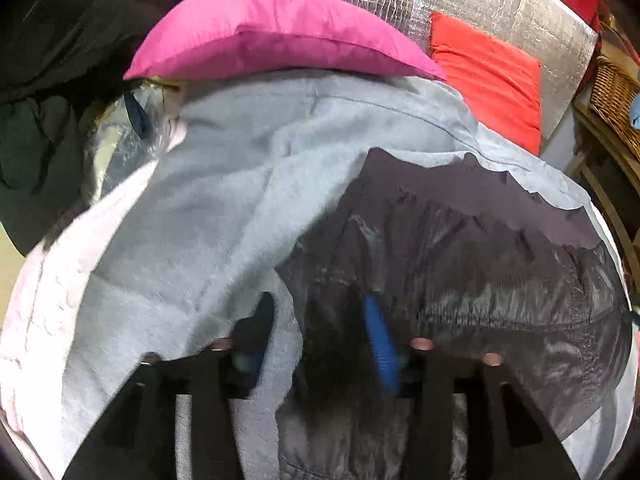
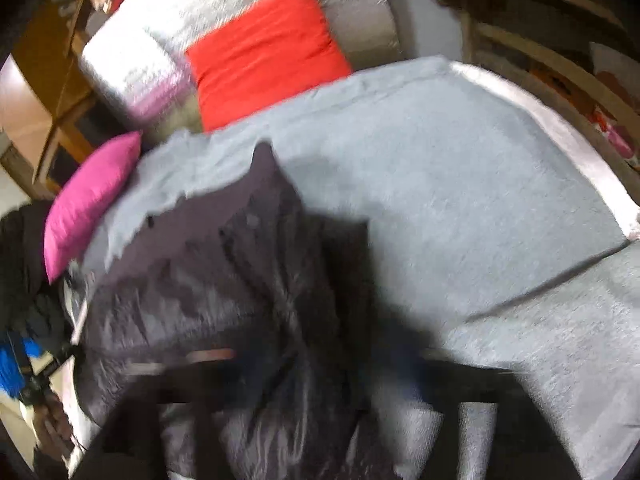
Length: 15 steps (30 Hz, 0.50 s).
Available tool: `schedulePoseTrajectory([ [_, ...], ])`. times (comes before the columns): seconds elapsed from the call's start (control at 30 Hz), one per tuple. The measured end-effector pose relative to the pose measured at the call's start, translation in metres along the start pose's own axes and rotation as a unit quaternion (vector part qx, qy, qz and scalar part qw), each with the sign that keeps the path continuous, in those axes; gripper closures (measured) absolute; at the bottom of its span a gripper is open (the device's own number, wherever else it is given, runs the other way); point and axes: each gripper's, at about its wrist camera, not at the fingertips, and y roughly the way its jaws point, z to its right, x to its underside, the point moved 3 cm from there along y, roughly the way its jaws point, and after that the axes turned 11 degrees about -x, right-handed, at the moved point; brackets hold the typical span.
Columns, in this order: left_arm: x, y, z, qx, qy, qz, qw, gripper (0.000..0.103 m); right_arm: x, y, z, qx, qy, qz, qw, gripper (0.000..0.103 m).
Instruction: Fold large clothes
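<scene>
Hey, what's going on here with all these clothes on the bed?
A person is working with a handheld gripper in each hand over a dark shiny garment lying on a grey blanket. The left gripper hangs open over the garment's edge, with cloth between its blue-padded fingers. The right gripper's view is too blurred to show a grip. A pink pillow and a red cushion lie behind.

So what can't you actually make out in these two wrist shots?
- Right gripper: right wrist view, motion blur smears its fingers; open or shut unclear.
- Dark garment: what kind of clothing, folds and blur hide it; lower edge cut off.
- Shelf contents: blurred, at the edge.
</scene>
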Motion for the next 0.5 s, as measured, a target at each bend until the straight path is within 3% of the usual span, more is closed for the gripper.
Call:
schedulePoseTrajectory([
  [0.07,-0.001,0.001,0.005,-0.004,0.013,0.004,0.9999,0.050,-0.004,-0.001,-0.001,-0.003,0.000,0.007,1.000,0.012],
  [0.23,0.002,0.009,0.017,-0.010,0.023,-0.004,0.9997,0.050,-0.003,0.026,-0.008,-0.001,-0.019,-0.043,0.999,0.017],
  [0.27,0.003,0.011,0.020,-0.018,0.031,-0.006,0.9994,0.050,-0.003,0.029,-0.009,0.010,-0.026,-0.040,0.999,0.022],
  [0.3,0.004,0.015,0.024,-0.023,0.040,-0.011,0.9989,0.050,-0.001,0.034,-0.008,0.025,-0.035,-0.050,0.998,0.065],
  [0.33,0.006,0.017,0.026,-0.024,0.044,-0.015,0.9987,0.051,-0.001,0.043,-0.006,0.029,-0.037,-0.066,0.997,0.073],
  [0.43,0.007,0.022,0.027,-0.025,0.042,-0.020,0.9986,0.051,0.001,0.049,-0.009,0.049,-0.045,-0.067,0.996,0.074],
  [0.5,0.007,0.019,0.025,-0.022,0.033,-0.020,0.9990,0.051,0.001,0.048,-0.005,0.040,-0.029,-0.063,0.997,0.072],
])
